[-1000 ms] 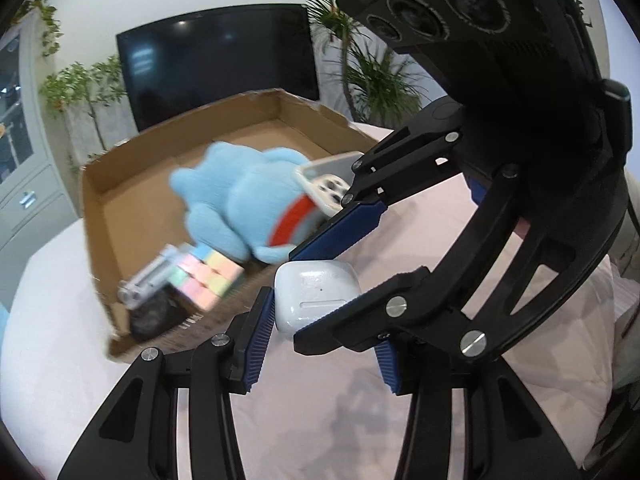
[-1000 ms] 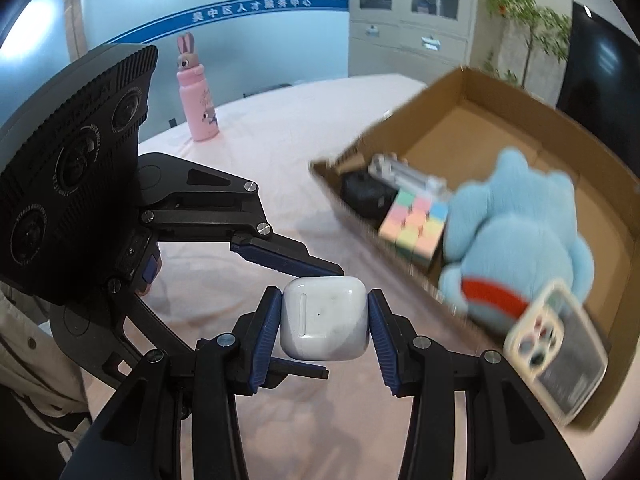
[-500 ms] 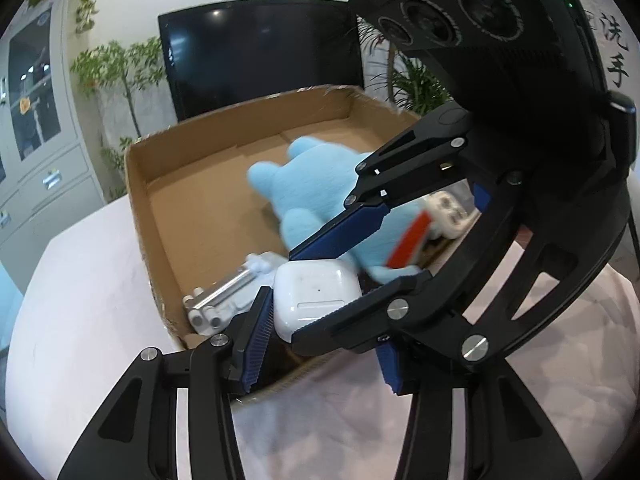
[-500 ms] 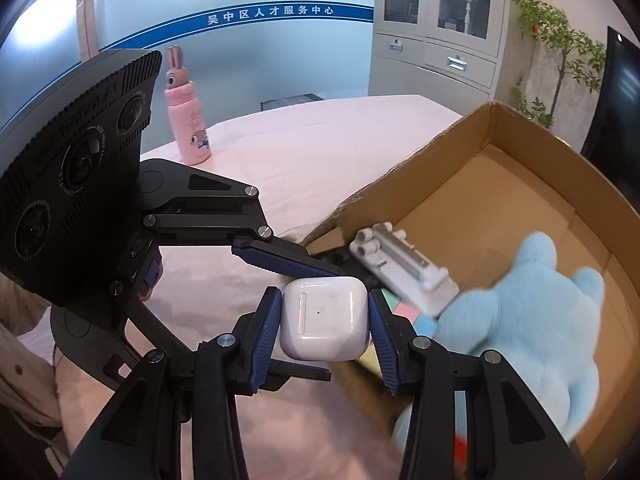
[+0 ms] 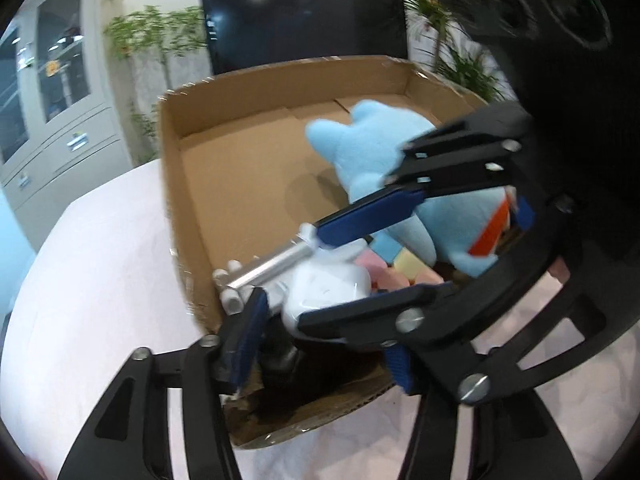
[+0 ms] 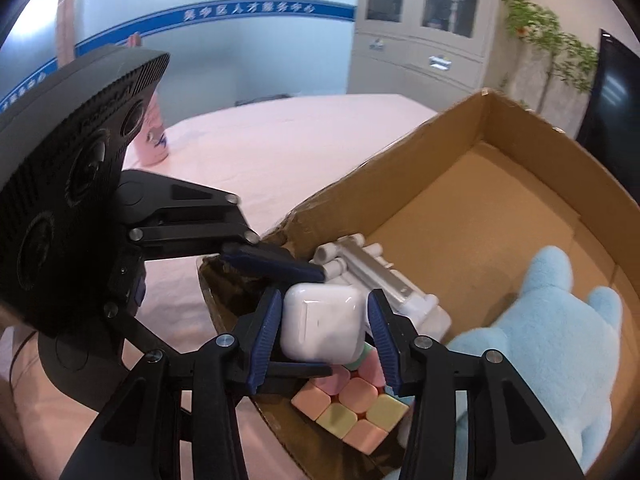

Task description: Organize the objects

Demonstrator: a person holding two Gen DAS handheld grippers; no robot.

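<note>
A white earbuds case [image 6: 322, 326] sits between the blue pads of my right gripper [image 6: 324, 330], tilted, with a small gap at each pad, above the near corner of a cardboard box [image 6: 400, 184]. My left gripper [image 5: 324, 336] is open around the same case [image 5: 326, 290]; its fingers [image 6: 272, 262] cross in from the left. Below lie a pastel puzzle cube [image 6: 352, 412], a white metal stand [image 6: 380, 276] and a blue plush toy [image 6: 540, 340].
The box [image 5: 176, 184] stands on a table with a pink cloth [image 6: 260, 152]. A pink bottle [image 6: 154, 140] stands far left. A dark object [image 5: 280, 360] lies in the box's near corner. A black screen [image 5: 304, 20], plants and cabinets are behind.
Both grippers carried the case from over the table to above the box's near corner. The right gripper's pads have parted slightly and the case has tilted.
</note>
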